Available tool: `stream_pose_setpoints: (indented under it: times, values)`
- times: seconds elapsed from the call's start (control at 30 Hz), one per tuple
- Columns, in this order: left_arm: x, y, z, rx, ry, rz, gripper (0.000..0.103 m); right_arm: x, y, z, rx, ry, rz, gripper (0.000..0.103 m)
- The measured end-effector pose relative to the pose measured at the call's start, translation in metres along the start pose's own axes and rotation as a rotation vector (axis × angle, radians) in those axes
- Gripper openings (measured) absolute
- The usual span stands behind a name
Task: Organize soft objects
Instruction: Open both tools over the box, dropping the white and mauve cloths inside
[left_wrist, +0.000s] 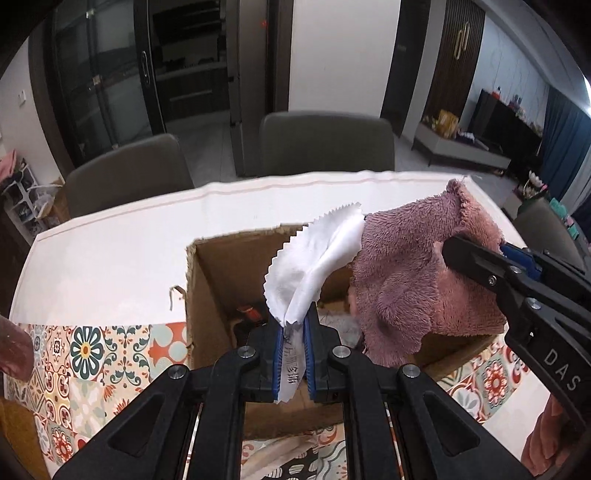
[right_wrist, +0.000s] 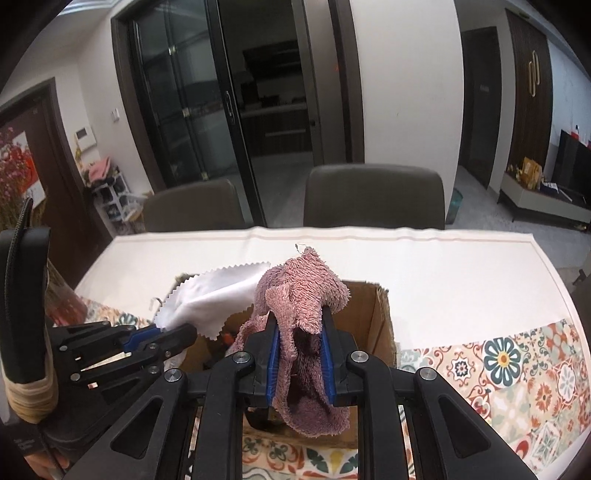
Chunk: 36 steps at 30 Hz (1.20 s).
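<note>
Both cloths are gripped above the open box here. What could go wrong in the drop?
1. The pink fluffy towel hangs partly over the cardboard box wall; released by the right tool, it may drape on the rim instead of falling in.
2. The white cloth in the left tool touches or overlaps the towel, so one could drag the other.
3. The two tools are close together and might bump over the box.

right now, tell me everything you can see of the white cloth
The white cloth is thin, smooth fabric with pinked zigzag edges and printed dark characters near one end. It is crumpled and pinched between the blue pads of the left gripper, fanning up and out above the open cardboard box. Its upper edge lies against the pink fluffy towel beside it.
</note>
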<state>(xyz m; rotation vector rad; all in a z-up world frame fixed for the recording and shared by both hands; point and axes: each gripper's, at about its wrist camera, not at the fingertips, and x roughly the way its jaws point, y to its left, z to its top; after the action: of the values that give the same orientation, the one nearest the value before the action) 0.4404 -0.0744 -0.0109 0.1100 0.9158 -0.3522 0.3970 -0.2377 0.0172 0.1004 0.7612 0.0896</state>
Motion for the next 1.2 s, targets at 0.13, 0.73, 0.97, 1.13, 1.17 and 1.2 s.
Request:
stream_pose_setpoints:
  times: [0.13, 0.73, 0.97, 1.13, 1.17, 1.2]
  values:
    - [0.017, -0.001, -0.004, 0.008, 0.047, 0.01, 0.012, 0.02, -0.005, -0.004, 0.006, 0.054, 0.002, 0.021]
    - [0.031, -0.009, -0.016, 0.089, 0.098, 0.025, 0.058, 0.063, -0.016, -0.02, 0.034, 0.197, 0.031, 0.047]
    - [0.001, -0.007, -0.021, 0.109, 0.016, 0.067, 0.066, 0.033, -0.01, -0.018, 0.018, 0.123, -0.018, 0.049]
    - [-0.024, -0.003, -0.032, 0.106, -0.061, 0.115, 0.075, 0.007, 0.001, -0.024, -0.008, 0.06, -0.082, 0.057]
    - [-0.031, -0.002, -0.036, 0.1, -0.082, 0.126, 0.077, 0.002, 0.002, -0.025, -0.017, 0.048, -0.093, 0.058]
    - [-0.036, -0.002, -0.038, 0.098, -0.094, 0.13, 0.079, -0.003, 0.004, -0.027, -0.028, 0.035, -0.101, 0.059]
